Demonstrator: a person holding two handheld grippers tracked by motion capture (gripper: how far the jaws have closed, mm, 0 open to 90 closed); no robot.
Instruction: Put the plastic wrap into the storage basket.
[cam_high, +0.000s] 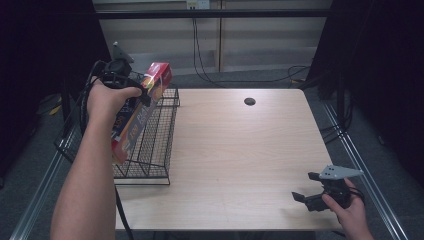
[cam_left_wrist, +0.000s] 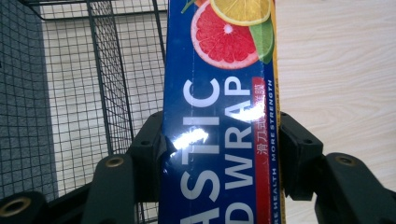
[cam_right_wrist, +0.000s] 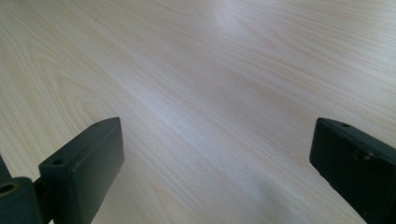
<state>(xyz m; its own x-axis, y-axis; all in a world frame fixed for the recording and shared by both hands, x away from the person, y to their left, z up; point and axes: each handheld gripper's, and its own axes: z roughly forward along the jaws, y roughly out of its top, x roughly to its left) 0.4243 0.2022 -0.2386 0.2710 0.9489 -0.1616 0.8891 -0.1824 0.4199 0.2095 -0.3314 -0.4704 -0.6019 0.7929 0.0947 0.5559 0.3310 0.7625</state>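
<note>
At the far left of the table (cam_high: 240, 150), the left gripper (cam_high: 131, 89) is clenched on a long plastic wrap box (cam_high: 142, 110), holding it in the air above a black wire basket (cam_high: 157, 150). From the high view the box slants, its red end cap up and away toward the far side and its other end lower and nearer, crossing the basket's left part. The person's left hand (cam_high: 107, 100) wraps the gripper body, with the forearm running down to the near edge. In the left gripper view both black jaws press the two long edges of the plastic wrap box (cam_left_wrist: 219, 121), whose blue face carries white lettering and citrus slices; the basket (cam_left_wrist: 107, 84) mesh lies behind it on the left, the pale wood on the right.

Farther right, the middle of the table is bare wood, with a small dark round hole (cam_high: 249, 101) near the far edge.

At the near right corner, the right gripper (cam_high: 307, 186) rests low over the tabletop in the person's right hand (cam_high: 350, 207), well apart from the box and basket. Its jaws stand wide and released, with nothing between them; the right gripper view looks along them across the wood grain (cam_right_wrist: 210, 93).
</note>
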